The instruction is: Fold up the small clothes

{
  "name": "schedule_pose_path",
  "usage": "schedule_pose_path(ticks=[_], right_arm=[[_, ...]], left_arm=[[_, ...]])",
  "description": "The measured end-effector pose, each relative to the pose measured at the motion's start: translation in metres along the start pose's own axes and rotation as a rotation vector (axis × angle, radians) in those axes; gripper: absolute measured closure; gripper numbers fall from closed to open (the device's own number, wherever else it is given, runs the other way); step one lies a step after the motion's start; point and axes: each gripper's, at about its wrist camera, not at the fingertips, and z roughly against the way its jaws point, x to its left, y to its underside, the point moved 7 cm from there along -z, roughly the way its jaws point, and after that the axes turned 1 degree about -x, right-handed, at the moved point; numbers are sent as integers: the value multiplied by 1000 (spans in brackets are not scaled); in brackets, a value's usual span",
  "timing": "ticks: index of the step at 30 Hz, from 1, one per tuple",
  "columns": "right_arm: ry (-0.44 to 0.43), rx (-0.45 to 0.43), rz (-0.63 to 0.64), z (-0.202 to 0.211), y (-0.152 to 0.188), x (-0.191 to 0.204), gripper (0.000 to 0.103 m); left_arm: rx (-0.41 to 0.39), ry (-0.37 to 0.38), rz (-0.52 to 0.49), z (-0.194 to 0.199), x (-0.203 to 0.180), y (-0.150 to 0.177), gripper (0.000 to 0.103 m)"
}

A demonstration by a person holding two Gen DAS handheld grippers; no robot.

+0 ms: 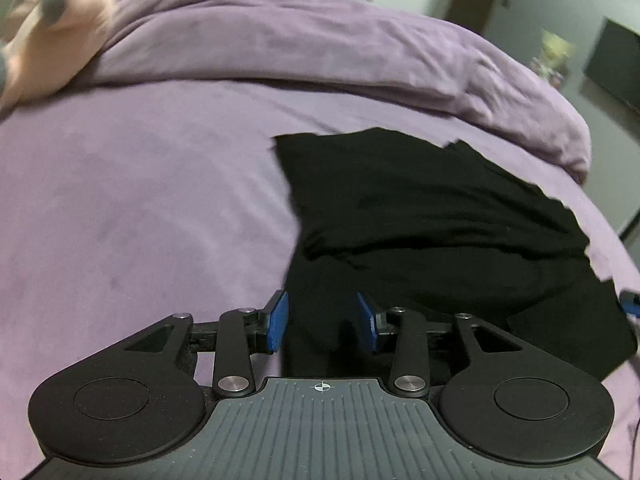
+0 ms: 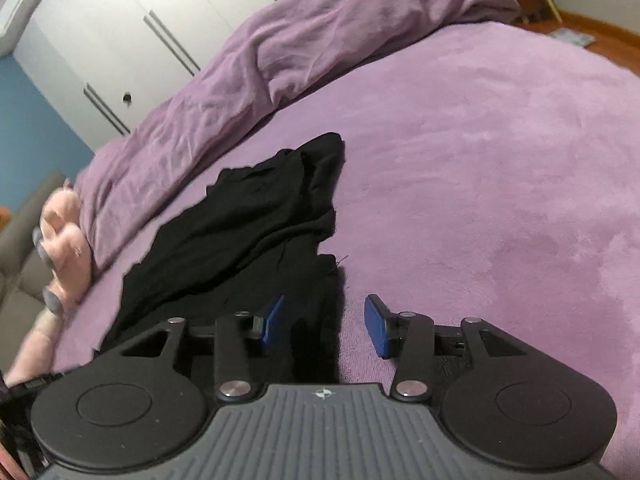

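Observation:
A black garment (image 1: 432,224) lies spread on the purple bed cover (image 1: 140,208), partly folded with wrinkles. My left gripper (image 1: 323,322) is open, its blue pads either side of the garment's near left edge. In the right wrist view the same black garment (image 2: 248,224) stretches away to the left. My right gripper (image 2: 326,326) is open over the garment's near right edge, with the left pad above black cloth and the right pad above the bed cover (image 2: 500,184). The tip of the right gripper shows at the left wrist view's right edge (image 1: 630,302).
A bunched purple duvet (image 1: 320,48) lies along the far side of the bed, also in the right wrist view (image 2: 280,52). A pink plush toy (image 1: 52,28) sits at the far left, also seen from the right wrist (image 2: 66,248). White wardrobe doors (image 2: 132,24) stand behind.

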Motion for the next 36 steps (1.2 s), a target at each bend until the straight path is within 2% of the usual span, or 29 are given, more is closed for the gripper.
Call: schedule_pose_path(ticks=[8, 11, 14, 16, 20, 21, 23, 25, 26, 29, 32, 36], right_arm=[[-7, -5, 125, -5, 2, 23, 62], [-1, 3, 155, -9, 4, 29, 69], [3, 9, 167, -11, 6, 32, 70], [10, 13, 169, -12, 7, 31, 70], [20, 22, 157, -14, 8, 28, 70], [24, 26, 157, -15, 8, 27, 70], [22, 24, 151, -15, 8, 26, 70], [26, 22, 158, -16, 9, 27, 71], [27, 19, 167, -16, 9, 27, 75], [44, 16, 191, -16, 9, 29, 92], [55, 1, 197, -14, 7, 29, 95], [49, -74, 173, 1, -2, 33, 99]], left_arm=[[35, 1, -17, -21, -4, 0, 64], [53, 0, -25, -22, -4, 1, 64], [48, -19, -18, -23, 1, 0, 62], [48, 7, 1, -23, 2, -1, 62], [71, 21, -28, -29, -1, 0, 63], [75, 28, -19, -30, 0, 1, 64], [79, 48, 12, -30, 1, 1, 85], [75, 43, -3, -29, -3, 1, 87], [72, 41, -23, -28, -6, 2, 92], [63, 41, -53, -24, -13, 2, 95], [33, 48, -51, -15, -17, -2, 95], [-33, 71, -16, 3, -22, -15, 97]])
